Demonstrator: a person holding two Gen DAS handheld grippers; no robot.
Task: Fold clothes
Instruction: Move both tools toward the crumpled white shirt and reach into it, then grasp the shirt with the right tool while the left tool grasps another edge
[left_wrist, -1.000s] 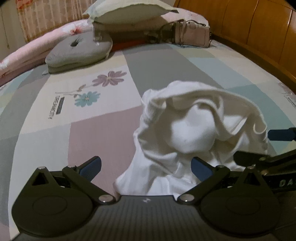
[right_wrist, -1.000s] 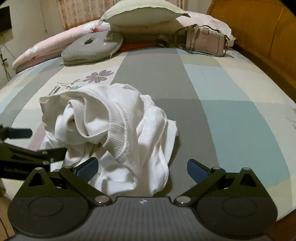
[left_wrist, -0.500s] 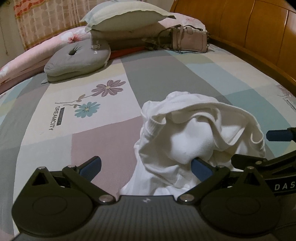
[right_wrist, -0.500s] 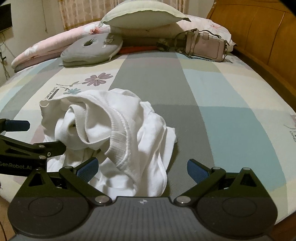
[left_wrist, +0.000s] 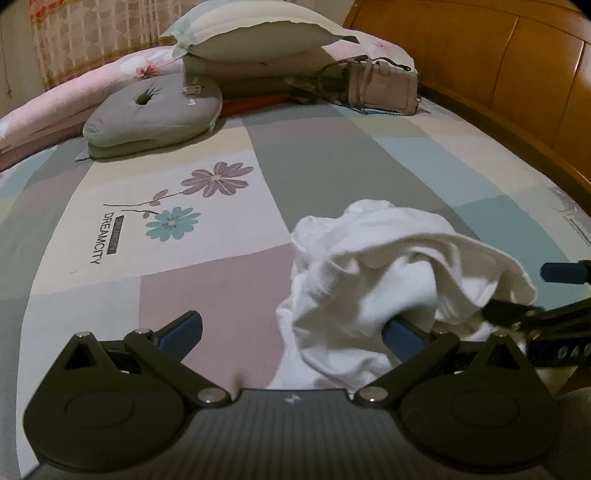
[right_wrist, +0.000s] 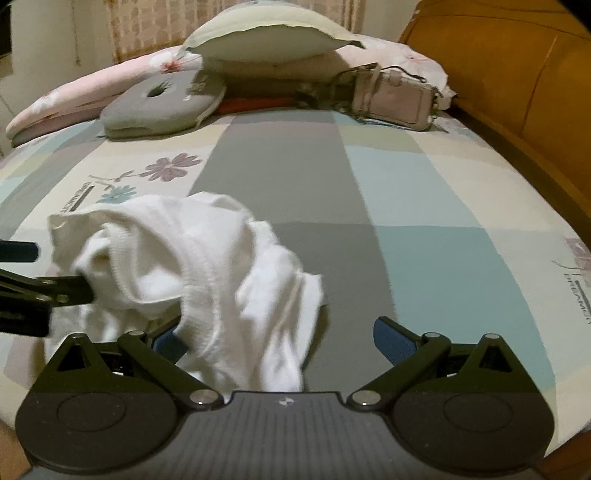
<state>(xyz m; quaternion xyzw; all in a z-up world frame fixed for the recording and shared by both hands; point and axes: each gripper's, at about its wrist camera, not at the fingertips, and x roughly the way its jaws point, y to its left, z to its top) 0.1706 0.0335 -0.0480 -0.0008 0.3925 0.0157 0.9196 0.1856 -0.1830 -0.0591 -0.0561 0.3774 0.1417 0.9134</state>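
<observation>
A crumpled white garment (left_wrist: 369, 280) lies heaped on the patchwork bed sheet (left_wrist: 229, 295) near the front edge, blurred by motion. My left gripper (left_wrist: 291, 332) is open at the heap's left side, and cloth drapes over its right fingertip (left_wrist: 404, 338). My right gripper (right_wrist: 280, 339) is open at the heap's right side, with the ribbed hem of the white garment (right_wrist: 207, 258) hanging over its left fingertip (right_wrist: 168, 341). Each gripper shows at the edge of the other's view: the right gripper (left_wrist: 528, 291) and the left gripper (right_wrist: 51, 269), both with a black finger pushed against the folds.
At the far end of the bed lie a grey cushion (left_wrist: 151, 114), stacked pillows (left_wrist: 258, 33) and a pale handbag (left_wrist: 384, 88). A wooden headboard (left_wrist: 517, 74) runs along the right side. A flower print (left_wrist: 214, 181) marks the open sheet beyond the garment.
The heap has shifted and now overlaps the inner finger of each gripper, which showed bare before. Both views have tilted up a little. Both grippers stay open.
</observation>
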